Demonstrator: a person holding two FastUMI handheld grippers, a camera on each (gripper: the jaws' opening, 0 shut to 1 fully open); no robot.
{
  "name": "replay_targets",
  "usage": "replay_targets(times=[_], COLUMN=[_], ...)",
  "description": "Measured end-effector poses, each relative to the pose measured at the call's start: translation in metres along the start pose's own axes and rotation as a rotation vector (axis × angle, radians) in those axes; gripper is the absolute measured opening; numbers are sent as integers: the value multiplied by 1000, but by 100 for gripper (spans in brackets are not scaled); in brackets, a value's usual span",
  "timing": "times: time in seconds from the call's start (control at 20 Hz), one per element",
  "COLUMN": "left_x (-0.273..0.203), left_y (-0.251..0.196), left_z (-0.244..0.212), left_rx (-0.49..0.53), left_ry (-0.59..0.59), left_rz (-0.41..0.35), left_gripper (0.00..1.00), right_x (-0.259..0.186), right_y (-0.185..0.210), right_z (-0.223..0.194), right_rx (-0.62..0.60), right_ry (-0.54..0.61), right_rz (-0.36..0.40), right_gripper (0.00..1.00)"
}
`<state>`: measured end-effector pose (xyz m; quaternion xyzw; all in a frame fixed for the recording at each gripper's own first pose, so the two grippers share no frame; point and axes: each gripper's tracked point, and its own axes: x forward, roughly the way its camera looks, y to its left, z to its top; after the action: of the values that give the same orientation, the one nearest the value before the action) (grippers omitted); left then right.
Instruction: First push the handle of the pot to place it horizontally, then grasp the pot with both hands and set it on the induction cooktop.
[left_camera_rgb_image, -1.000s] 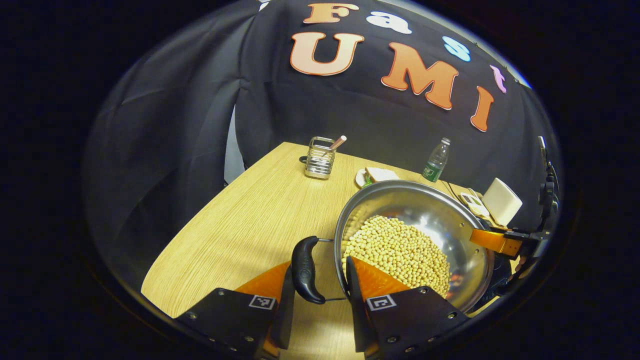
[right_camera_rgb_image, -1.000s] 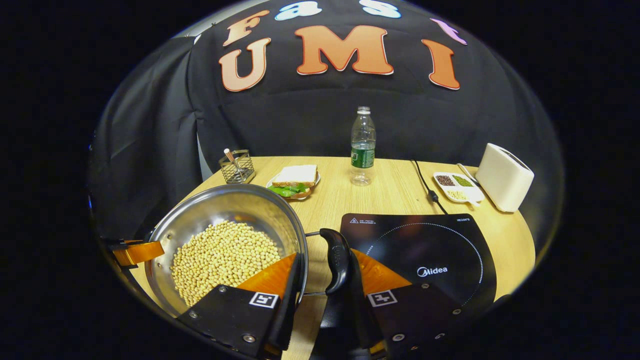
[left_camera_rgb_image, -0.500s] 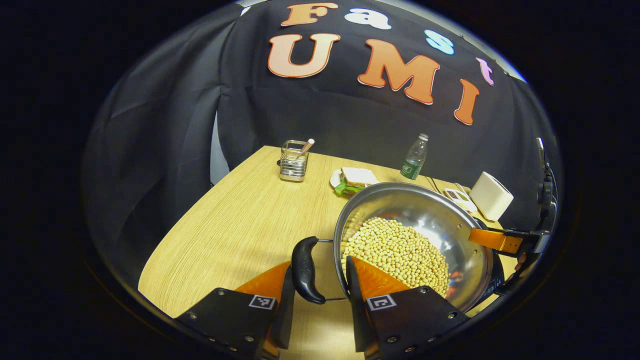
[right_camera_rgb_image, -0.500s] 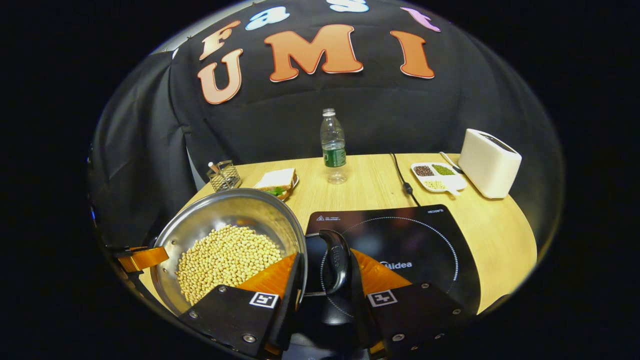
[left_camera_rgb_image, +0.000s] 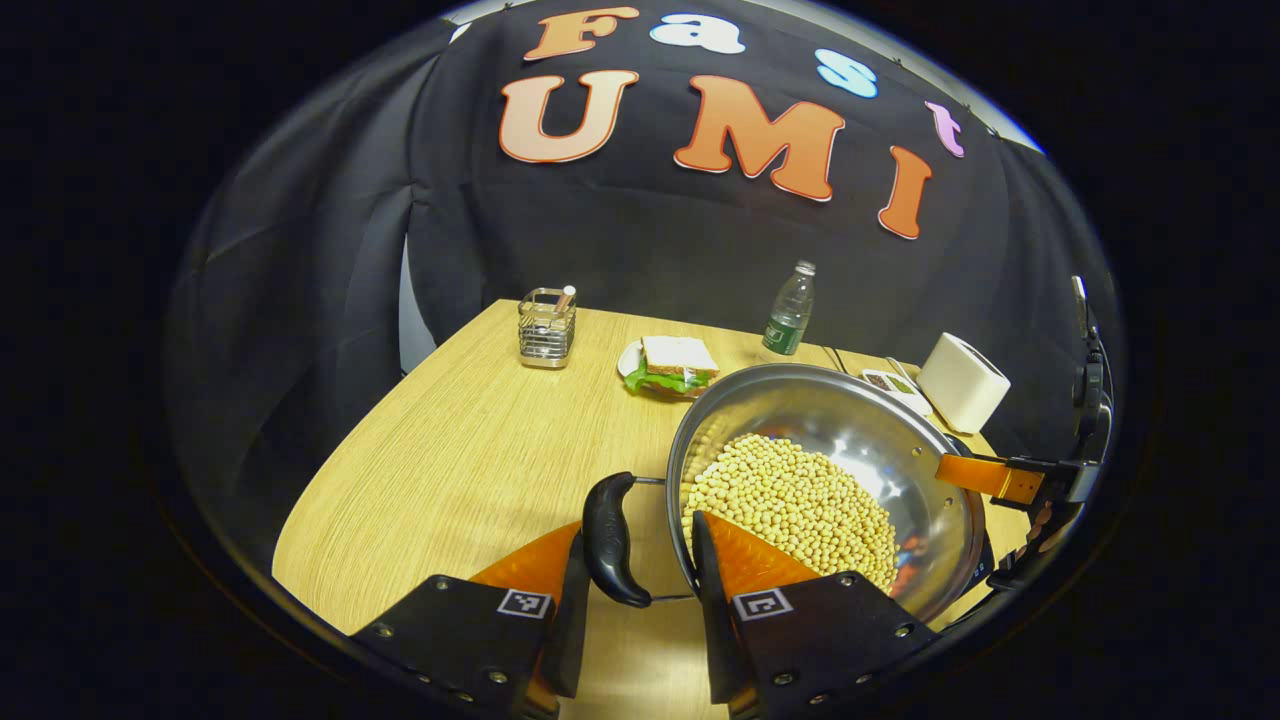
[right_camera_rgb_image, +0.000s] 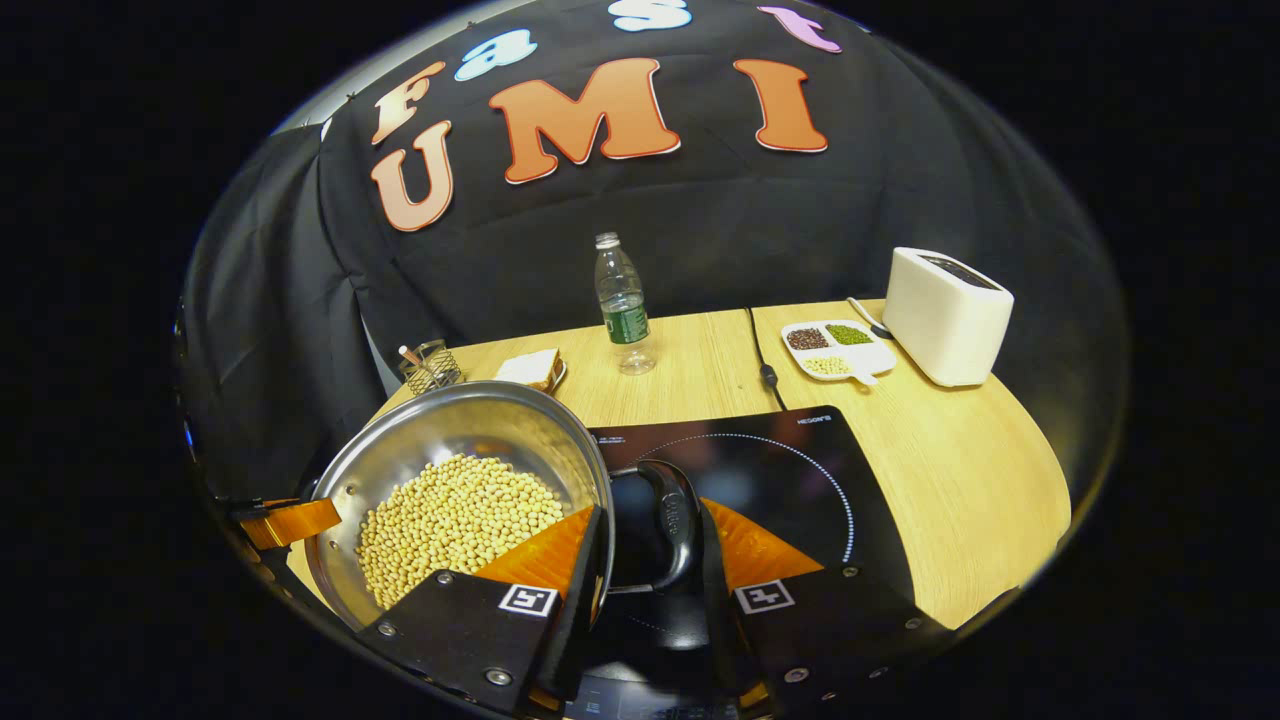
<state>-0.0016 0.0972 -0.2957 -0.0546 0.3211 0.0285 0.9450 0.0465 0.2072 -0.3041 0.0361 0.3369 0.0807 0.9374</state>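
A steel pot (left_camera_rgb_image: 850, 440) holding soybeans (left_camera_rgb_image: 800, 500) hangs between both grippers. My left gripper (left_camera_rgb_image: 635, 560) is shut on its black side handle (left_camera_rgb_image: 608, 540), with one finger outside the handle and the other inside the rim. My right gripper (right_camera_rgb_image: 650, 560) is shut the same way on the opposite black handle (right_camera_rgb_image: 678, 522); the pot (right_camera_rgb_image: 440, 430) sits to its left. That handle hovers over the black induction cooktop (right_camera_rgb_image: 790, 480), while the pot body is still left of the marked ring. The right gripper (left_camera_rgb_image: 1000, 478) shows across the pot in the left gripper view, the left gripper (right_camera_rgb_image: 285, 520) in the right gripper view.
On the wooden table (left_camera_rgb_image: 480, 440) stand a wire holder (left_camera_rgb_image: 546, 328), a sandwich plate (left_camera_rgb_image: 668, 362), a water bottle (right_camera_rgb_image: 622, 300), a divided dish of beans (right_camera_rgb_image: 835, 350) and a white toaster (right_camera_rgb_image: 945, 315). The cooktop's cord (right_camera_rgb_image: 762, 350) runs back toward the wall.
Both grippers have carried the pot rightward. The cooktop has slid under the right handle, and the bottle, sandwich and holder have shifted left in the right gripper view.
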Motion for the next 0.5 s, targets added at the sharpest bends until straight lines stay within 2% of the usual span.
replay_targets(times=[0.5], left_x=[8], left_y=[-77], left_z=[-7], left_rx=[27], left_ry=[24], left_rz=[-69], left_gripper=[51], right_x=[-24], right_y=[-69], right_z=[6], right_rx=[47], right_ry=[-18], right_rz=[-62], right_gripper=[50])
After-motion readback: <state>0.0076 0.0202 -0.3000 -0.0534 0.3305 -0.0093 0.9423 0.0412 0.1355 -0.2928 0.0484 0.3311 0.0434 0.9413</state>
